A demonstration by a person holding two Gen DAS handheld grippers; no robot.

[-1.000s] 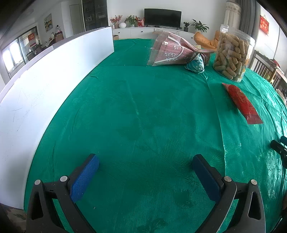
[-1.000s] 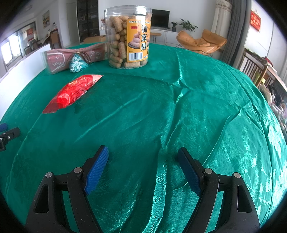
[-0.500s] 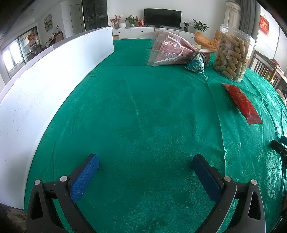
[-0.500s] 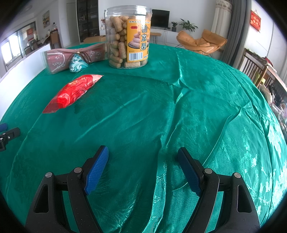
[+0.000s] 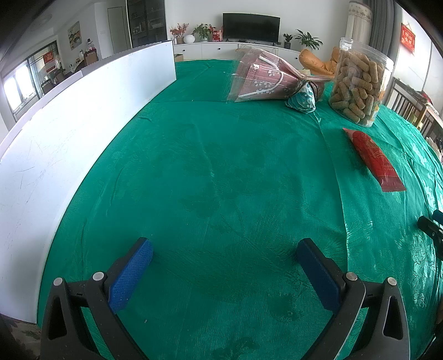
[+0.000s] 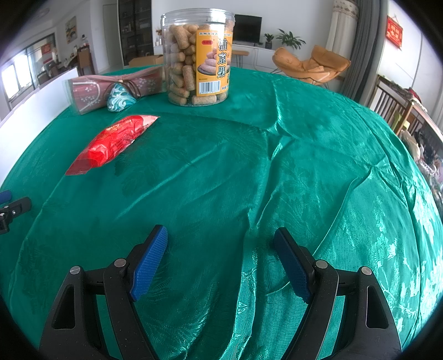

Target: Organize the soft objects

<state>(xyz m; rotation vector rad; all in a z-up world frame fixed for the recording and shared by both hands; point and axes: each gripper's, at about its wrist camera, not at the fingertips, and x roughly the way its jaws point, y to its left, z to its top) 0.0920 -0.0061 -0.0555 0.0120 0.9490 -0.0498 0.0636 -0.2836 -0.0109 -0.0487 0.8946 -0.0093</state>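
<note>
Both the left tool [image 5: 221, 261] and right tool [image 6: 221, 249] are hovering spread and empty, leaving the flat red foil snack packet [image 6: 110, 144] and bagged pink patterned masks [image 5: 263, 80] lying untouched at upper frame.

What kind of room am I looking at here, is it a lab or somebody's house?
Most likely a home living and dining room. A flat black television stands on a long white cabinet with potted plants, an orange lounge chair sits by grey curtains, and the shiny green tablecloth covers a big dining table.
</note>
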